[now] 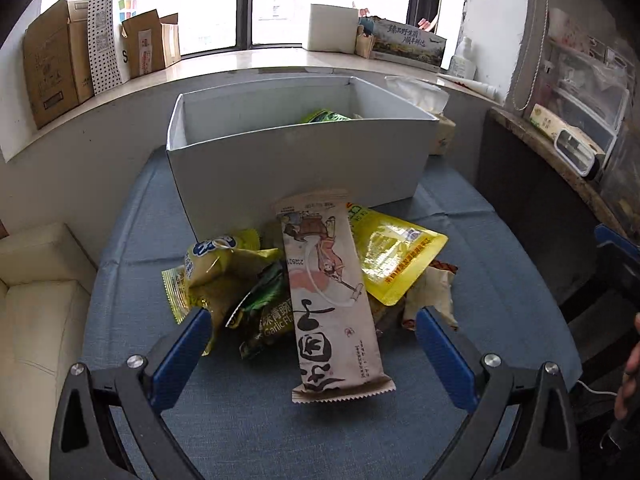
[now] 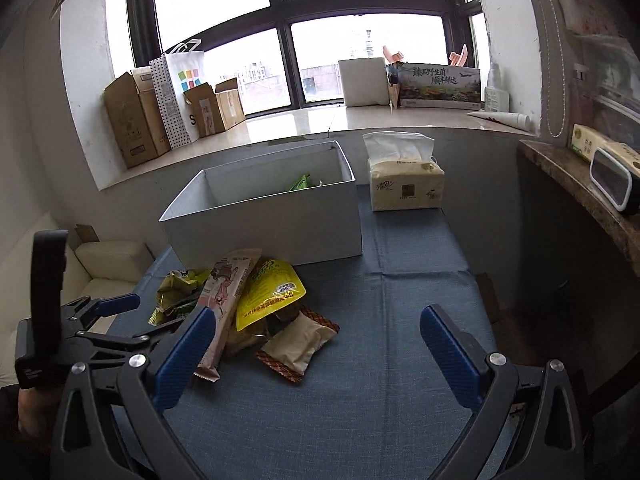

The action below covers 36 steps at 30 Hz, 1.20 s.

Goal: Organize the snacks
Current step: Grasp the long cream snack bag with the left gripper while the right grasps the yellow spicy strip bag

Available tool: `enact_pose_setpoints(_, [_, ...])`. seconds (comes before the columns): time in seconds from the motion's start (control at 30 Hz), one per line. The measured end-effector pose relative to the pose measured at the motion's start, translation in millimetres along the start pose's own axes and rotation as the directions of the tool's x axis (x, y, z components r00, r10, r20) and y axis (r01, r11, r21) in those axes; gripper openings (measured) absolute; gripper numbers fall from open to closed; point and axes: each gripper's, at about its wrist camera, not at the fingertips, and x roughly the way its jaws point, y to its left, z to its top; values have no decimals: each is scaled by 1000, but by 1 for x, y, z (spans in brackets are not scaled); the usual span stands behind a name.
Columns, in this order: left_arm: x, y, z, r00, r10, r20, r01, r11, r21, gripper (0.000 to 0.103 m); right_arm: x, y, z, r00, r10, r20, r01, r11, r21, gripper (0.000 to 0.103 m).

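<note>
Daylight enters from the window [image 2: 288, 32], blown out to white in both views. Soft, diffuse light; faint shadows on the blue tablecloth [image 2: 400, 320]. Glare on the yellow pouch [image 1: 396, 256]. Strong fisheye bending, corners vignetted dark. Slightly soft focus throughout.

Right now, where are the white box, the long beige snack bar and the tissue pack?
white box [image 1: 296, 168], left wrist view, front wall.
long beige snack bar [image 1: 334, 300], left wrist view, middle of wrapper.
tissue pack [image 2: 406, 188], right wrist view, front face.
</note>
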Motion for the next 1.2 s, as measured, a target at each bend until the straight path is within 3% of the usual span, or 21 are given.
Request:
enact_pose_setpoints(0.17, [42, -8, 14, 998, 49, -42, -48, 998, 33, 103, -4, -3, -4, 1000, -4, 9, 3, 1000, 22, 103])
enact_pose_setpoints(0.23, [58, -9, 19, 997, 25, -70, -23, 999, 25, 103, -5, -4, -4, 1000, -2, 16, 1, 1000, 24, 103])
enact_pose_setpoints(0.47, [82, -16, 20, 995, 73, -62, -67, 994, 91, 102, -5, -16, -5, 999, -32, 7, 32, 997, 64, 103])
enact_pose_setpoints(0.5, [83, -15, 20, 996, 71, -61, -65, 994, 91, 92, -4, -18, -5, 999, -35, 7, 35, 997, 72, 103])
enact_pose_setpoints(0.57, [85, -11, 20, 997, 24, -75, -19, 998, 67, 62, -3, -20, -7, 999, -36, -1, 36, 996, 85, 103])
enact_pose_setpoints(0.6, [85, -10, 19, 997, 28, -78, -24, 998, 57, 62, -3, -21, -7, 999, -37, -2, 37, 995, 91, 103])
enact_pose_setpoints(0.8, [68, -9, 14, 998, -1, -62, 5, 998, 67, 61, 1, -24, -9, 999, -31, -18, 33, 994, 107, 103])
enact_pose_setpoints(1.0, [27, -4, 13, 999, -49, -7, 49, 997, 51, 61, 8, -23, -12, 999, -17, -45, 22, 994, 108, 103])
enact_pose_setpoints(1.2, [-24, 18, 11, 996, -59, 62, 58, 998, 26, 61, 36, -9, -6, 994, 41, -98, -39, 999, 24, 103])
